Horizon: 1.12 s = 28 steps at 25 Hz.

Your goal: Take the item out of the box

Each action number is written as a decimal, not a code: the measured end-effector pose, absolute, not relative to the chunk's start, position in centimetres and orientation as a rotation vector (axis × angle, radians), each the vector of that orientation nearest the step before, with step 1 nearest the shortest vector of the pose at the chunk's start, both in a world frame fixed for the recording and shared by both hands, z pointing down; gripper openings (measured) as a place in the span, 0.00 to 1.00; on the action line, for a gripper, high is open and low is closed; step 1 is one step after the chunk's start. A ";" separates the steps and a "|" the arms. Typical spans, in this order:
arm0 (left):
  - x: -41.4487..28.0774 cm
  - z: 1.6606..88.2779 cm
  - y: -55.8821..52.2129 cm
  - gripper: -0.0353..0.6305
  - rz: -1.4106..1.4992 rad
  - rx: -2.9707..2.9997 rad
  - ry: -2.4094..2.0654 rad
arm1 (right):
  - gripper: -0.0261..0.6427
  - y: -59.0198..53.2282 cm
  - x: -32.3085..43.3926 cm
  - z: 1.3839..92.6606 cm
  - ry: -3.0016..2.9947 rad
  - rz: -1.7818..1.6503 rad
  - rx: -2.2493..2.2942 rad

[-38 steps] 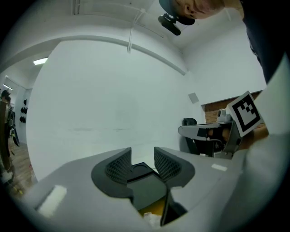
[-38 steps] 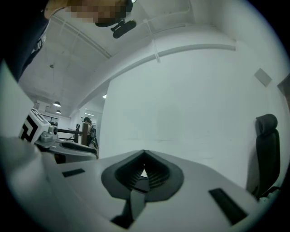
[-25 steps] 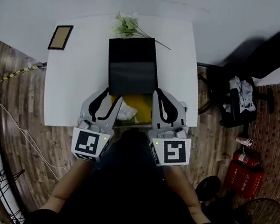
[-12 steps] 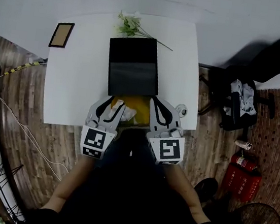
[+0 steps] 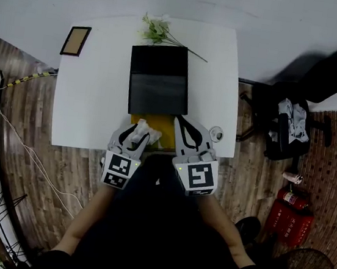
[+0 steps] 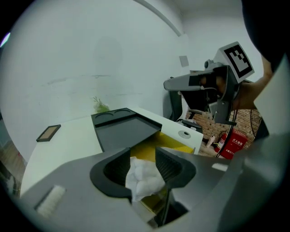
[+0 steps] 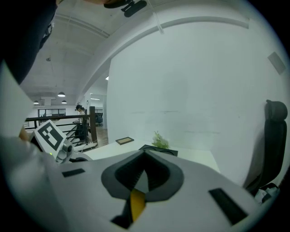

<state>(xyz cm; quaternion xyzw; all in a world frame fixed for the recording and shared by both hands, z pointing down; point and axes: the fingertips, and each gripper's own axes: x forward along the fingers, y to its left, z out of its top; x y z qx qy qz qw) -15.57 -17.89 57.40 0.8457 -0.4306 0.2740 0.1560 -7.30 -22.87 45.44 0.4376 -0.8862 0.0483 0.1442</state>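
A black box [image 5: 160, 80] lies on the white table [image 5: 92, 102], lid flat, with a yellow inside [image 5: 160, 125] at its near end. My left gripper [image 5: 138, 134] hangs over the table's near edge beside the yellow part, with a crumpled white paper wad [image 5: 140, 128] between its jaws. In the left gripper view the wad [image 6: 144, 179] touches both pads of the left gripper [image 6: 143, 154], whose jaws are opening. My right gripper [image 5: 178, 121] sits at the box's near right corner. Its tips [image 7: 144, 154] meet, with only yellow showing below them.
A small framed picture [image 5: 75, 40] lies at the table's far left corner and a green sprig [image 5: 156, 31] behind the box. A small round object [image 5: 216, 133] sits near the right gripper. A black chair [image 5: 287, 125] and red fire extinguishers [image 5: 294, 209] stand to the right on the floor.
Both grippers have drawn back toward the person. The left one has carried the white wad from over the yellow inside to the table's near edge.
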 end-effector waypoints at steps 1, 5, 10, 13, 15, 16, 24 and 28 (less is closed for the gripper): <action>-15.6 57.8 -17.7 0.33 0.798 2.411 -1.226 | 0.06 -22.9 -7.3 45.5 -2.556 0.140 1.254; -15.6 59.9 -16.7 0.36 0.876 2.364 -1.189 | 0.06 -22.8 -6.9 45.8 -2.545 0.133 1.235; -15.5 61.6 -16.1 0.43 0.991 2.315 -1.116 | 0.06 -23.2 -6.8 45.7 -2.539 0.139 1.241; -15.6 62.4 -15.8 0.44 1.047 2.298 -1.098 | 0.06 -23.1 -6.8 45.7 -2.542 0.138 1.238; -15.6 62.8 -15.7 0.44 1.076 2.288 -1.089 | 0.06 -23.1 -6.7 45.7 -2.537 0.129 1.234; -15.5 63.0 -15.7 0.44 1.093 2.283 -1.083 | 0.06 -23.1 -6.6 45.7 -2.536 0.134 1.240; -15.4 64.3 -15.6 0.42 1.279 2.258 -1.032 | 0.06 -23.0 -6.4 45.4 -2.542 0.144 1.261; -15.5 64.7 -15.7 0.37 1.331 2.227 -1.030 | 0.06 -22.9 -6.3 45.3 -2.546 0.145 1.266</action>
